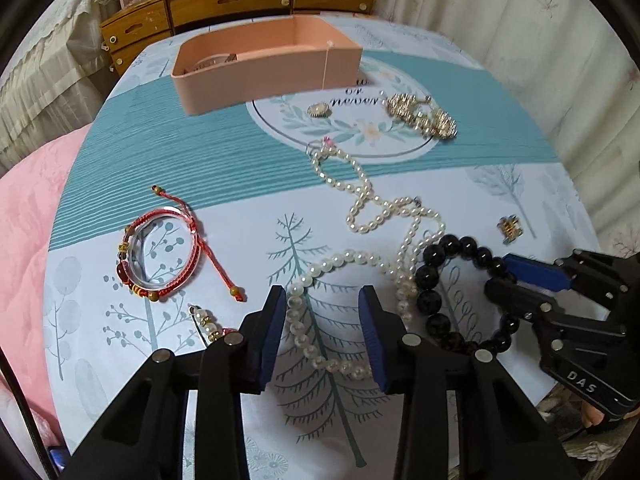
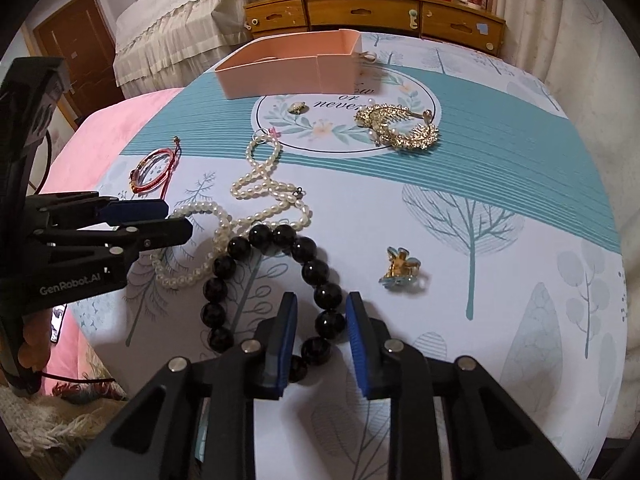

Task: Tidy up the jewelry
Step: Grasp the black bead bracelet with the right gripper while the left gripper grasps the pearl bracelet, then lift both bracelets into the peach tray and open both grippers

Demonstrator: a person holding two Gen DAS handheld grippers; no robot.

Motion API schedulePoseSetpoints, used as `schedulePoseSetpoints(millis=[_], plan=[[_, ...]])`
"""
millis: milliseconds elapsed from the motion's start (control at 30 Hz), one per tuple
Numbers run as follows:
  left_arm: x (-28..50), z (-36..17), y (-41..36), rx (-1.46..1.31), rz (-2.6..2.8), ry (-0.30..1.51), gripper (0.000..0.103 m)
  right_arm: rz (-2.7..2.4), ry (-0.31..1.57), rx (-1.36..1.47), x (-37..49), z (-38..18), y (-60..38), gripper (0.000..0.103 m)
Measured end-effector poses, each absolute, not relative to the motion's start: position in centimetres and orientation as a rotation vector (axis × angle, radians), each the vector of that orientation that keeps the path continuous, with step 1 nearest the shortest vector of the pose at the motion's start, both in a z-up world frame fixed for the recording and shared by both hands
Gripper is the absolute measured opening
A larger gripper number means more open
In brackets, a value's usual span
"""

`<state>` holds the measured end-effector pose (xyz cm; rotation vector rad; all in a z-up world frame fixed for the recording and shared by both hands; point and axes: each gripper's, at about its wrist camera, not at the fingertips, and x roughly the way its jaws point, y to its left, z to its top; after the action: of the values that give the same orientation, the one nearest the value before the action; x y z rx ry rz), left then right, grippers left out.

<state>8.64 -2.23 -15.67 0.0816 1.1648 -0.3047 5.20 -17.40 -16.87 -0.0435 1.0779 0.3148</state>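
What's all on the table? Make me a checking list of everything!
Surface: table under a tree-print cloth.
Job's things: pearl necklace, black bead bracelet, red cord bracelet, gold hair comb, small brooch, clip, pink box.
Clutter: nothing seen.
Grippers: left gripper straddles pearls, pads not touching; right gripper straddles black beads, gaps visible.
Cables: black cable beside left gripper.
Surroundings: wooden drawers, curtains, pink bedding.
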Motion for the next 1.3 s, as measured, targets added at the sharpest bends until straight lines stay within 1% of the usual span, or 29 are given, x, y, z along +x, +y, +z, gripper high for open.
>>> schedulePoseSetpoints(millis=[233, 300, 400, 467, 500, 533, 800, 1000, 1300], plan=[[9.0, -16.0, -2.5, 0.131, -0.278, 1.192, 0.023, 0.327, 1.069, -0.058, 5.1, -16.9, -17.4, 0.024], [9.1, -16.0, -2.5, 0.15, -0.267, 1.193, 0.014, 0.328, 1.069, -0.062, 5.2, -16.9, -17.4, 0.024], [9.3, -16.0, -2.2, 0.134, -0.262, 1.208, 0.009, 0.327, 1.07, -0.073, 5.1, -16.9, -17.2, 0.024], [9.4, -16.0, -2.0, 0.117, -0.255, 1.211, 0.007, 0.323, 1.07, -0.079, 5.1, -16.9, -17.1, 0.022], [9.4, -16.0, -2.0, 0.113, -0.252, 1.21, 0.006, 0.32, 1.07, -0.079, 5.1, -16.9, -17.2, 0.017], [9.3, -16.0, -2.0, 0.111, -0.249, 1.208, 0.006, 0.32, 1.071, -0.074, 5.2, -16.9, -17.2, 0.016], [8.9, -15.9, -1.6, 0.033, -0.273, 1.207, 0.005, 0.316, 1.074, -0.068, 5.2, -16.9, -17.3, 0.015], [8.0, -14.7, -1.3, 0.004, -0.288, 1.165, 0.005, 0.308, 1.065, -0.062, 4.9, -16.5, -17.2, 0.015], [7.5, -11.2, -0.1, -0.065, -0.357, 1.101, 0.005, 0.348, 0.954, -0.084, 4.5, -12.5, -16.3, 0.015]])
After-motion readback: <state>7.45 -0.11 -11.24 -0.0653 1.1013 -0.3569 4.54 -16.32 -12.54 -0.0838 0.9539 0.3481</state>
